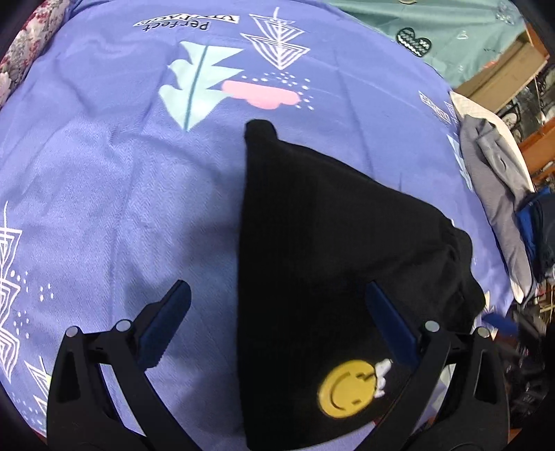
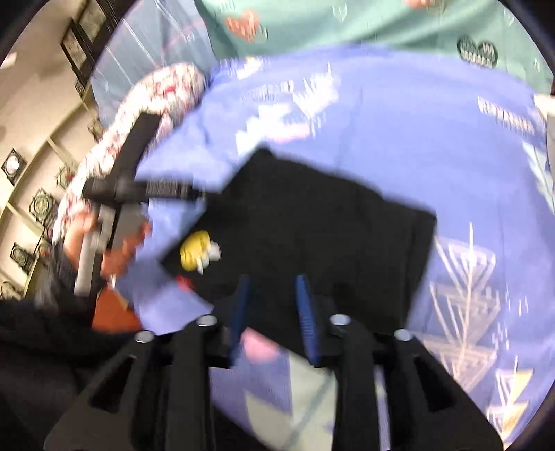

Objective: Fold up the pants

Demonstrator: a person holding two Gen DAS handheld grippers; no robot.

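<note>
Black pants (image 1: 329, 243) lie folded on a purple printed sheet (image 1: 104, 173), with a yellow smiley patch (image 1: 347, 388) near the front edge. My left gripper (image 1: 277, 301) is open and empty just above the pants' near end, one finger over the sheet, the other over the cloth. In the blurred right wrist view the pants (image 2: 312, 225) lie ahead, patch (image 2: 196, 256) at the left. My right gripper (image 2: 274, 291) hovers over their near edge with a narrow gap between its blue fingers, holding nothing. The left gripper (image 2: 208, 194) shows at the left, held in a hand.
Grey and blue clothes (image 1: 499, 208) are piled at the sheet's right edge. A teal printed cloth (image 1: 433, 27) lies at the back. A floral cushion (image 1: 24, 48) borders the far left. Shelves and clutter stand beyond the right edge.
</note>
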